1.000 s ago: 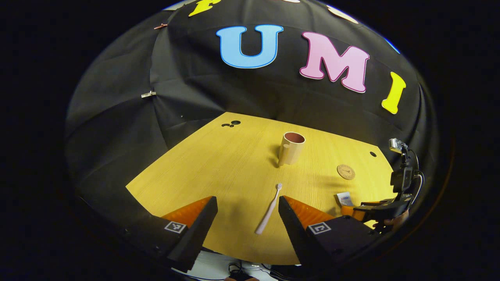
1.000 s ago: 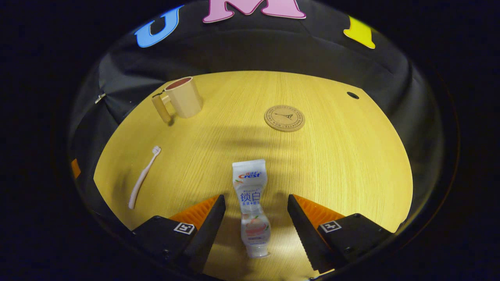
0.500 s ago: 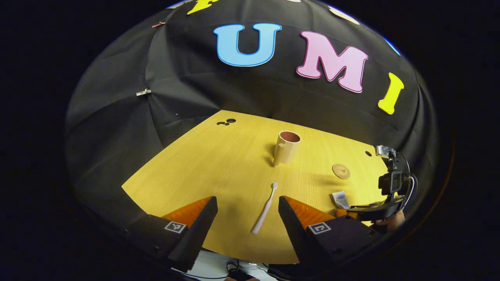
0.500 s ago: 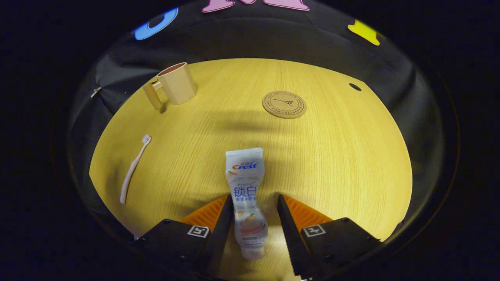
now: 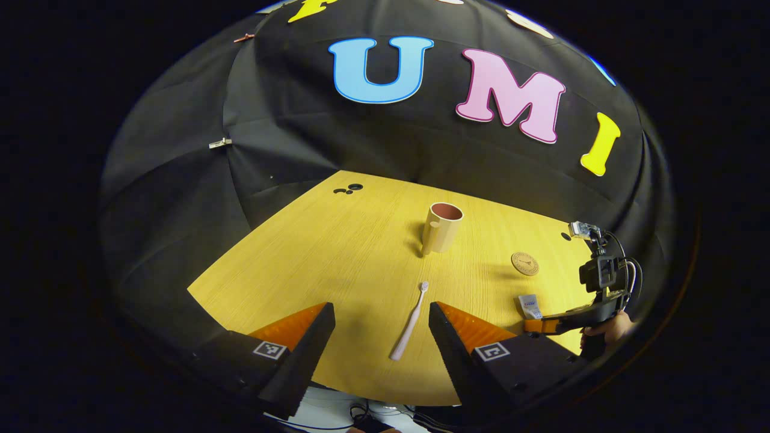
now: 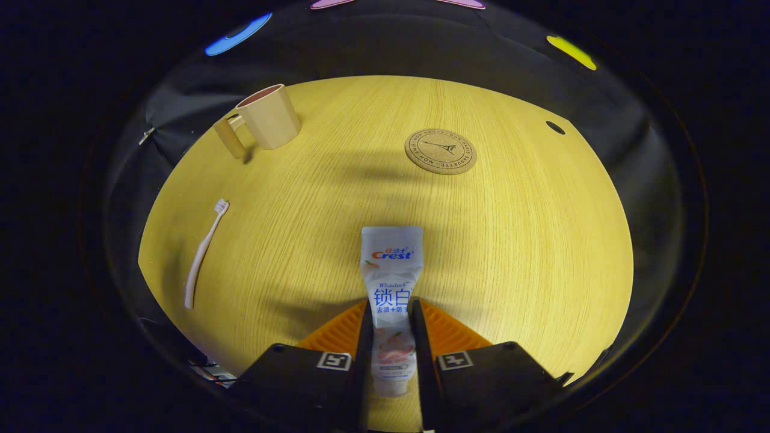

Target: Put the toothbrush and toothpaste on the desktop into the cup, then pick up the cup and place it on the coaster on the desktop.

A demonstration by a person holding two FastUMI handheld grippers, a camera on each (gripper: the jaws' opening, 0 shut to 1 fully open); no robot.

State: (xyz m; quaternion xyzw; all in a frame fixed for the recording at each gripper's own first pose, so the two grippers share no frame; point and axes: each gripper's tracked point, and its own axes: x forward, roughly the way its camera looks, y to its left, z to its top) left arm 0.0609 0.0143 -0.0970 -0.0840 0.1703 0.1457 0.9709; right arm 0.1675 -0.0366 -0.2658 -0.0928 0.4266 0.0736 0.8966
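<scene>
Pinching toothpaste (image 6: pixel 391 282), right gripper (image 6: pixel 390 337)

Each gripper is showing black housings behind two wedge-shaped fingers with ribbed inner faces, and each housing is carrying a small square black-and-white marker. In the left gripper view, the right gripper (image 5: pixel 544 325) is appearing farther off, wearing a small boxy camera on a black mount with looping black cables, a hand (image 5: pixel 604 332) wrapping its handle.
</scene>
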